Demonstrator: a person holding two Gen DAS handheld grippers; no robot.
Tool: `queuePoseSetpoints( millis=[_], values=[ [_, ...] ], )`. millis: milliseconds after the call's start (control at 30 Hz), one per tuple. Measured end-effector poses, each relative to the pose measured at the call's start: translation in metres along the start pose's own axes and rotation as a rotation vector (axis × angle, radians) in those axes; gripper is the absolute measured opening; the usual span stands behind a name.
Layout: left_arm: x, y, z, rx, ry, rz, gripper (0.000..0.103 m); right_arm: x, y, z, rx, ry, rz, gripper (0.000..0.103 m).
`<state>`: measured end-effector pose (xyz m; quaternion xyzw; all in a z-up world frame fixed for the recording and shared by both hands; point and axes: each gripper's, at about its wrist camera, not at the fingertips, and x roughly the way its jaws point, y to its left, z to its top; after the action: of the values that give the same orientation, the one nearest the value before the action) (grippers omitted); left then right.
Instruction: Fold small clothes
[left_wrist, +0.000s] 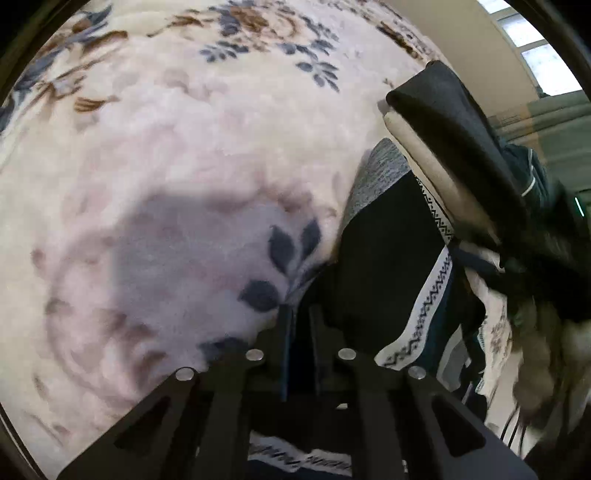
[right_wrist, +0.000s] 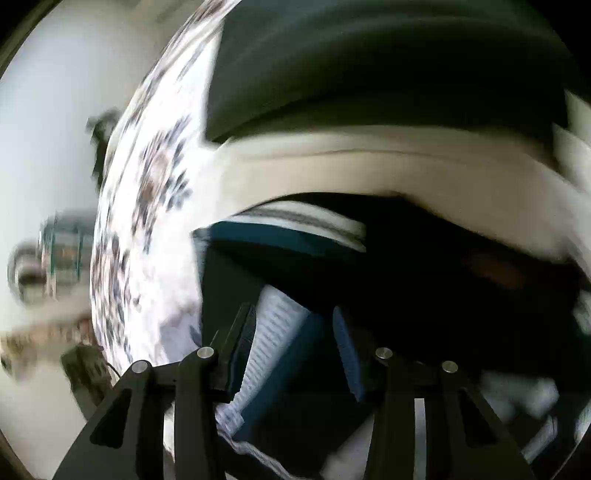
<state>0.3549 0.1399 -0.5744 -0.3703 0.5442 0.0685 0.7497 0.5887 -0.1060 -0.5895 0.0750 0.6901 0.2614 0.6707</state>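
Observation:
A dark garment with white zigzag-patterned bands (left_wrist: 388, 258) lies on a fluffy cream floral blanket (left_wrist: 166, 166). My left gripper (left_wrist: 299, 314) is shut on the garment's dark edge at the blanket. In the right wrist view, which is blurred, the same garment (right_wrist: 280, 339) with its white ribbed band and teal cloth sits between the jaws of my right gripper (right_wrist: 293, 321), which stand a little apart around the cloth. Whether they clamp it is unclear.
A stack of folded clothes, dark on top and cream below (left_wrist: 443, 122), stands right of the garment; it also fills the right wrist view (right_wrist: 388, 92). More loose clothes (left_wrist: 517, 332) lie at the far right. A window (left_wrist: 532, 48) is beyond.

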Motion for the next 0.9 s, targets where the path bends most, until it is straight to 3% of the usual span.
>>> queuePoseSetpoints(
  millis=[67, 100, 133, 267, 367, 467, 500, 567, 600, 633, 733, 833, 900],
  values=[
    [-0.005, 0.012, -0.005, -0.015, -0.009, -0.015, 0.005, 0.026, 0.02, 0.012, -0.049, 0.054, 0.015, 0.038],
    [-0.007, 0.016, -0.007, -0.025, -0.009, -0.023, 0.004, 0.034, 0.027, 0.015, -0.068, 0.058, 0.004, 0.008],
    [-0.009, 0.022, -0.012, -0.031, -0.002, -0.024, 0.002, 0.037, 0.032, 0.017, -0.082, 0.039, -0.008, 0.002],
    [-0.005, 0.039, -0.015, -0.059, 0.019, -0.013, 0.0, 0.04, 0.028, 0.029, -0.022, -0.034, -0.029, 0.002],
    [-0.014, 0.047, -0.015, -0.091, 0.034, -0.058, 0.002, 0.04, 0.015, 0.039, 0.029, -0.036, -0.021, 0.003],
    [-0.021, 0.049, -0.008, -0.119, 0.061, -0.049, 0.002, 0.042, 0.008, 0.041, 0.068, 0.023, 0.009, 0.008],
    [-0.021, 0.047, -0.003, -0.115, 0.056, -0.047, 0.003, 0.036, 0.007, 0.038, 0.069, 0.023, 0.015, 0.02],
    [-0.017, 0.037, 0.01, -0.074, 0.052, -0.035, 0.018, 0.022, 0.003, 0.031, 0.082, 0.003, 0.001, 0.047],
    [-0.013, 0.032, 0.016, -0.054, 0.052, -0.038, 0.038, 0.013, -0.001, 0.026, 0.092, -0.016, 0.013, 0.051],
    [-0.01, 0.028, 0.021, -0.038, 0.047, -0.056, 0.054, 0.004, -0.006, 0.022, 0.105, -0.032, 0.021, 0.051],
    [-0.001, 0.009, 0.041, 0.014, 0.031, -0.092, 0.054, -0.024, -0.025, 0.0, 0.175, -0.074, 0.002, 0.051],
    [0.013, -0.007, 0.065, 0.07, 0.057, -0.121, 0.055, -0.058, -0.056, -0.042, 0.261, -0.122, -0.012, 0.051],
    [0.029, -0.02, 0.082, 0.127, 0.077, -0.096, 0.055, -0.076, -0.079, -0.074, 0.321, -0.141, -0.058, 0.051]
  ],
)
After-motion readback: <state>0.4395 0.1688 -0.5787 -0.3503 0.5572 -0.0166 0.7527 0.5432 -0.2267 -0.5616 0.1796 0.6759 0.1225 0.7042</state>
